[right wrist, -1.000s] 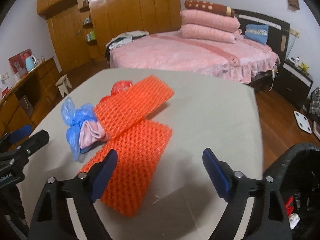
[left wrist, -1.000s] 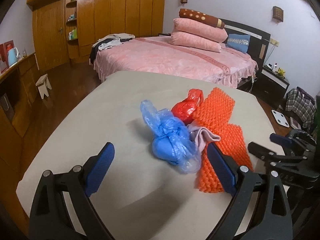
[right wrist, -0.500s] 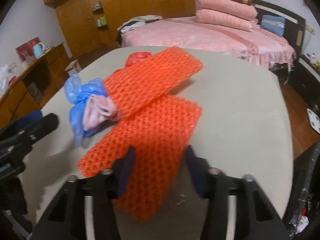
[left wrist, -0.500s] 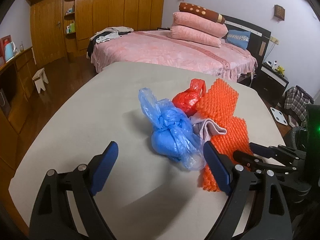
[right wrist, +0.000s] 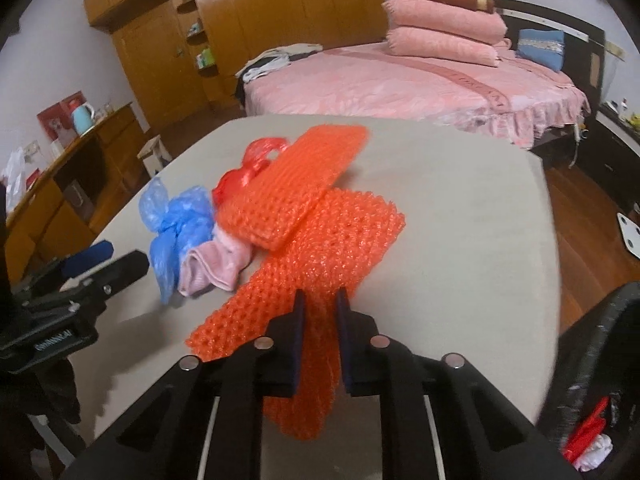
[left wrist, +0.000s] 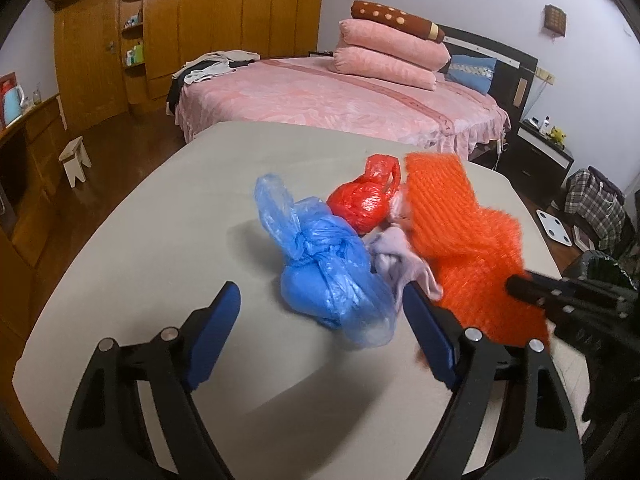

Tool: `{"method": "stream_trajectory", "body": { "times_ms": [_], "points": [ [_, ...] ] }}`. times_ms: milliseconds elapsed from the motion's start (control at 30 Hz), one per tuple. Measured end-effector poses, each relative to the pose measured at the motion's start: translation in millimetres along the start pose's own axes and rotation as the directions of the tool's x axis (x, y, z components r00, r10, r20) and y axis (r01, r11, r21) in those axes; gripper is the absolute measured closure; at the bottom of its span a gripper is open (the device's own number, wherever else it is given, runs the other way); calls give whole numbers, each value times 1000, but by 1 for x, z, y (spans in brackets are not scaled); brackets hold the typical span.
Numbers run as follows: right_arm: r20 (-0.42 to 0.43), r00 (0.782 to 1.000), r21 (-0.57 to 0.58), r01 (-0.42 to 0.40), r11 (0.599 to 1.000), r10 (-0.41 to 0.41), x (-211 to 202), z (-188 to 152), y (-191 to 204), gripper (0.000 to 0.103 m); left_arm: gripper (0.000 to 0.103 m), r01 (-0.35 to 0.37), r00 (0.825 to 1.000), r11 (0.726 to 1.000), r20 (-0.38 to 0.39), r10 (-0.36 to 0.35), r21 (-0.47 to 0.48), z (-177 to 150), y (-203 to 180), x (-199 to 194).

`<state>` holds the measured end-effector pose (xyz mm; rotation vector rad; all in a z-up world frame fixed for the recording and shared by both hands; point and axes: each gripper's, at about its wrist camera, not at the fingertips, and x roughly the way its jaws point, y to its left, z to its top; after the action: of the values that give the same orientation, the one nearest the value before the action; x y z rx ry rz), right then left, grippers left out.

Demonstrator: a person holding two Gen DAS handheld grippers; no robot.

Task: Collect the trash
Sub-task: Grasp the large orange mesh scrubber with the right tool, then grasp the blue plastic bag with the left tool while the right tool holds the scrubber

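Lettering on left gripper [right wrist: 86, 262] blurred; its jaws wide; right jaws pinching orange netting [right wrist: 320, 240].

Pink cloth [left wrist: 394, 258] partly hidden behind blue bag [left wrist: 328, 276]. Trash bin [right wrist: 592, 380] at 4 o'clock cut by edge. Orange foam net [right wrist: 320, 272] motion-blurred.
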<state>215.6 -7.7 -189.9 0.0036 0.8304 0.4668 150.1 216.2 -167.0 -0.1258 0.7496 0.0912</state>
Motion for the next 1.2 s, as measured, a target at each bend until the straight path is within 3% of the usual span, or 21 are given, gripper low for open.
{"method": "stream_trajectory", "body": {
  "times_ms": [367,667,767,900,1033,1200],
  "points": [
    [15,995,13,96,995,-96,-11,8,-26,88,24,0,1000,1000,-15,0,-5,0,-7,12],
    [17,995,18,101,995,-101,-12,9,-29,88,30,-2,999,999,-37,0,-45,11,1,33],
    [14,995,21,103,995,-103,-12,9,-31,88,35,3,999,998,-53,-6,-56,14,2,42],
    [7,994,26,105,994,-106,-12,9,-33,88,54,14,996,999,-82,-18,-53,15,0,53],
    [6,994,27,109,994,-110,-14,9,-34,88,66,22,997,998,-68,-27,-66,15,2,50],
    [17,994,36,111,993,-112,-22,11,-36,88,69,21,999,997,-29,-24,-80,17,7,29]
  ]
}}
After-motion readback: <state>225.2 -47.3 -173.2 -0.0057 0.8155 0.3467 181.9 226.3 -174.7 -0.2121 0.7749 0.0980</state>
